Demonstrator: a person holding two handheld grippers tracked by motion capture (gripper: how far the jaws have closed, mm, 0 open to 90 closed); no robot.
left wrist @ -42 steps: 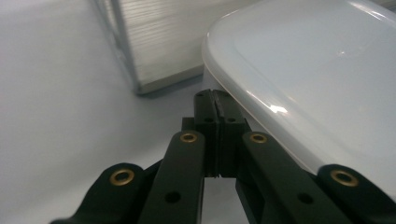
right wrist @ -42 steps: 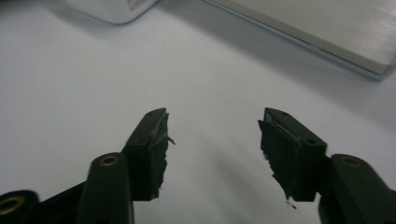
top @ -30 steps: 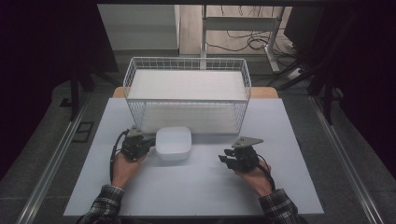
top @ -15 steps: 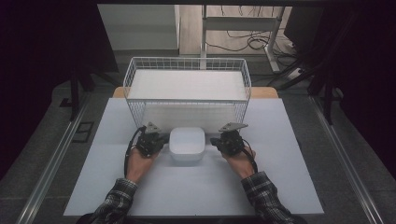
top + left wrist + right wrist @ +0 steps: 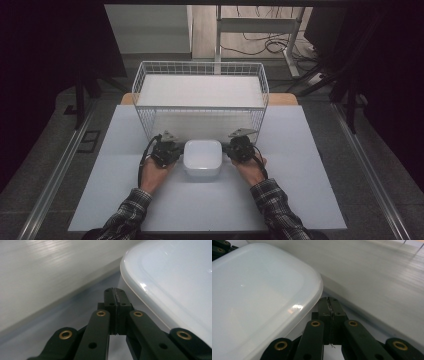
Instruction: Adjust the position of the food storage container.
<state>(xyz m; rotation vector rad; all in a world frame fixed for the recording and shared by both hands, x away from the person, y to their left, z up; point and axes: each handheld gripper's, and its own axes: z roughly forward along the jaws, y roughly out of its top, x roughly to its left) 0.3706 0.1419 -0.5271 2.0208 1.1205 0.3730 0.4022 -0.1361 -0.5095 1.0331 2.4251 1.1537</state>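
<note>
- Bracketing a white, rounded-square plastic container with its lid on, we are holding the left gripper against its left side and the right gripper against its right side.
- We are keeping both pairs of jaws pressed together: in the left gripper view and the right gripper view the black pads are meeting with nothing between them, so neither is pinching the container.
- We are seeing the container sitting on the pale grey tabletop, near the middle and just in front of the white wire basket standing at the far edge.
- In the left gripper view, the container's lid rim is lying just beside the closed tips; in the right gripper view the lid is likewise lying right next to them.
- We are judging the approach finished and a two-sided squeeze set up.
- We are taking the lift, and most likely a transfer over the near wall into the basket, as the part left to do; the container is not yet off the tabletop.
</note>
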